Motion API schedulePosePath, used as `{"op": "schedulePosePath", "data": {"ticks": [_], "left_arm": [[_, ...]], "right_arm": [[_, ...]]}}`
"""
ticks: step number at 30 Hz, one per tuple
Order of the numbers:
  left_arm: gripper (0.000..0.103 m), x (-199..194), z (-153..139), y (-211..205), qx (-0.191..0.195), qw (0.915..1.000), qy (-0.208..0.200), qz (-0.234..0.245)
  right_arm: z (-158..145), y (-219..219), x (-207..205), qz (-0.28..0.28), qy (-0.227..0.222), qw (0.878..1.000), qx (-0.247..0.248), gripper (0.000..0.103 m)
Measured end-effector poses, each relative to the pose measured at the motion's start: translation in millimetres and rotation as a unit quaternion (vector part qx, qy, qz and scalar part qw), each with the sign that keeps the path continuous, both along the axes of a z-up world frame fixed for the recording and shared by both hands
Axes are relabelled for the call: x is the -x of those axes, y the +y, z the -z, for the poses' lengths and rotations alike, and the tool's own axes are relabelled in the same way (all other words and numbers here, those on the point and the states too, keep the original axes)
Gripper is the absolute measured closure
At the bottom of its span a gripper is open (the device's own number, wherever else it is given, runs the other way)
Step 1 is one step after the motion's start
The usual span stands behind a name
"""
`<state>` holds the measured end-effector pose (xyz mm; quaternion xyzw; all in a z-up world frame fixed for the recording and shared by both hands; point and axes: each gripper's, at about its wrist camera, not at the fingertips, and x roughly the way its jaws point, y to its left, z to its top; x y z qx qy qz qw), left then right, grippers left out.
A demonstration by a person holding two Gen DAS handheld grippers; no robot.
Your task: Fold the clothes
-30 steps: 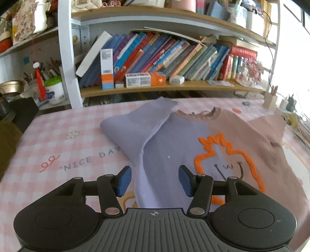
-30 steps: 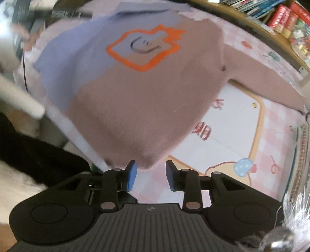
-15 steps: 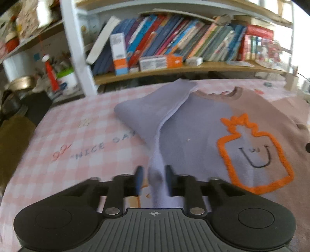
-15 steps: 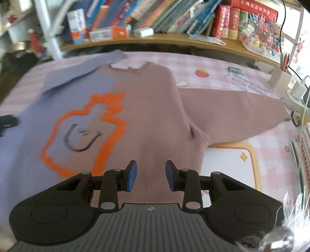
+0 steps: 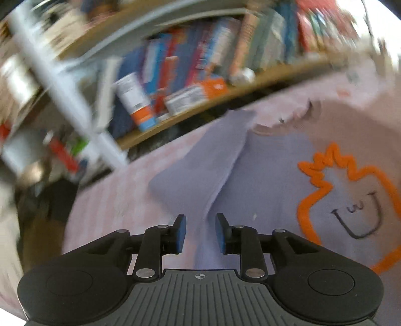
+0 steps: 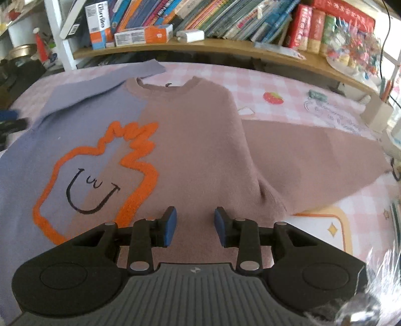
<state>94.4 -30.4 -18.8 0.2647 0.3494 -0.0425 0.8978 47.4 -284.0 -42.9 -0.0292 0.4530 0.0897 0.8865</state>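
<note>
Pink checked cloth covers the surface (image 6: 250,82), and on it a sweater (image 6: 195,140) lies flat, front up, collar toward the bookshelf (image 6: 225,46). Its one half is lilac, the other dusty pink, with an orange outlined figure (image 6: 100,175) and a drawn smile across the seam. The lilac sleeve (image 5: 200,170) is folded in along that side; the pink sleeve (image 6: 313,155) lies spread out sideways over the cloth.

Over the hem of the pink half hangs the right hand-held gripper (image 6: 195,223), its jaws parted with nothing between them. The left hand-held gripper (image 5: 200,232) is over the lilac edge near the folded sleeve, jaws apart too; that view is smeared, so whether cloth touches a pad is hard to say, though it seems free.

Behind stand books (image 6: 225,15) and small boxes (image 6: 142,33) on the shelf.
</note>
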Motion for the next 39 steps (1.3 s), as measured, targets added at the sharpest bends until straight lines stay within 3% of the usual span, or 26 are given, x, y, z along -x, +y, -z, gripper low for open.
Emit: {"op": "schedulePosePath", "data": {"ticks": [2, 4, 8, 10, 12, 13, 14, 15, 16, 17, 19, 20, 21, 23, 25, 26, 28, 29, 32, 35, 37, 39], "left_arm": [[0.074, -20, 15, -24, -0.025, 0.9996, 0.005, 0.009], [0.075, -37, 30, -40, -0.06, 0.9982, 0.003, 0.005], [0.075, -59, 57, -62, -0.14, 0.99, -0.012, -0.01], [0.076, -66, 61, -64, -0.153, 0.9879, -0.023, -0.017], [0.087, -68, 56, -61, -0.137, 0.9896, -0.034, -0.025], [0.093, -69, 46, -55, -0.11, 0.9923, -0.043, -0.038], [0.093, -68, 30, -39, -0.048, 0.9951, -0.053, -0.069], [0.094, -68, 12, -21, 0.026, 0.9919, -0.063, -0.107], [0.094, -61, -1, 5, 0.105, 0.9799, -0.077, -0.152], [0.094, -53, -13, 35, 0.185, 0.9583, -0.09, -0.198], [0.095, -33, -24, 96, 0.326, 0.8942, -0.103, -0.288], [0.095, -18, -19, 128, 0.383, 0.8562, -0.098, -0.333], [0.095, -3, -13, 161, 0.437, 0.8125, -0.092, -0.375], [0.095, 18, 11, 202, 0.504, 0.7524, -0.061, -0.42], [0.096, 42, 28, 227, 0.527, 0.7131, -0.057, -0.459], [0.096, 52, 32, 234, 0.525, 0.706, -0.062, -0.471], [0.096, 69, 37, 246, 0.518, 0.7001, -0.073, -0.486], [0.096, 73, 38, 252, 0.517, 0.6983, -0.074, -0.489], [0.096, 89, 34, 266, 0.492, 0.7099, -0.085, -0.497], [0.096, 87, 18, 261, 0.462, 0.7559, -0.087, -0.456], [0.09, 81, 3, 238, 0.423, 0.8212, -0.059, -0.378], [0.086, 83, -3, 198, 0.338, 0.8989, -0.021, -0.278]], "right_arm": [[1, 0, 0, -0.006, 0.001, 1.0, -0.006, 0.064], [2, -3, -1, -0.018, 0.003, 1.0, -0.026, 0.052], [3, -2, 1, -0.029, 0.001, 0.999, -0.027, 0.049], [3, -3, 0, -0.031, 0.002, 0.999, -0.029, 0.047], [2, -3, 0, -0.033, 0.003, 0.999, -0.032, 0.047], [2, -4, 0, -0.034, 0.003, 0.999, -0.033, 0.046], [2, -4, 0, -0.035, 0.004, 0.999, -0.035, 0.046], [2, -4, -1, -0.037, 0.005, 0.999, -0.035, 0.046], [2, -4, -2, -0.038, 0.006, 0.999, -0.036, 0.046], [2, -4, -2, -0.039, 0.006, 0.999, -0.035, 0.046], [2, -5, -3, -0.04, 0.006, 0.999, -0.034, 0.046], [2, -4, -3, -0.04, 0.006, 0.999, -0.032, 0.046], [2, -4, -2, -0.039, 0.005, 0.999, -0.031, 0.046], [3, -3, -2, -0.039, 0.004, 0.999, -0.029, 0.046], [3, -1, -3, -0.039, 0.004, 0.999, -0.025, 0.046], [3, -1, -3, -0.039, 0.005, 0.999, -0.023, 0.046], [3, -1, -4, -0.038, 0.007, 0.999, -0.021, 0.046], [3, -1, -5, -0.038, 0.007, 0.999, -0.02, 0.046], [3, 1, -5, -0.041, 0.008, 0.999, -0.012, 0.046], [4, 2, -5, -0.036, 0.008, 0.999, -0.01, 0.046], [4, 3, -5, -0.034, 0.008, 0.999, -0.008, 0.046], [4, 4, -4, -0.03, 0.008, 0.999, -0.007, 0.046]]}}
